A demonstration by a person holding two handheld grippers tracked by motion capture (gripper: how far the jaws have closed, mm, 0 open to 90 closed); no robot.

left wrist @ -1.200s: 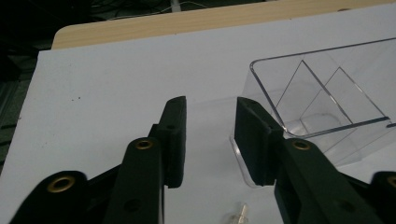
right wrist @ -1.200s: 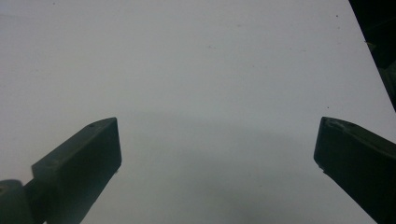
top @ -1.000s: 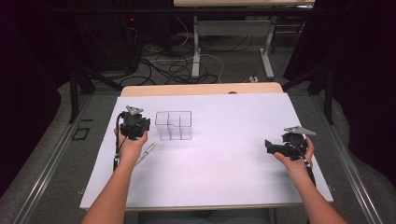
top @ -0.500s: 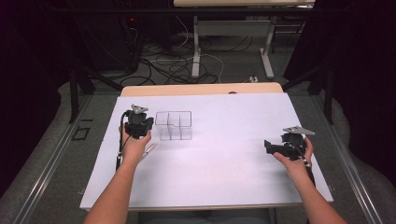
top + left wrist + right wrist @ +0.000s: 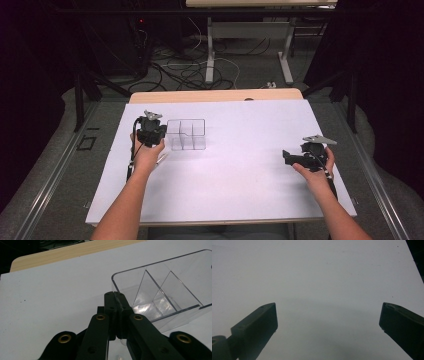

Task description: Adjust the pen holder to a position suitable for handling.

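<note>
Clear plastic divided box [image 5: 186,134] on white table [image 5: 240,190]; left gripper [image 5: 115,296] pressed closed beside it, right gripper [image 5: 328,322] spread wide.

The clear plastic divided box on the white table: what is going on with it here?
A person holds a two-jaw gripper in each hand. The left gripper, jaws shut, sits right at the left end of the clear plastic divided box; whether it touches is unclear. The box looks empty. The right gripper rests open over bare white table, far to the right.
</note>
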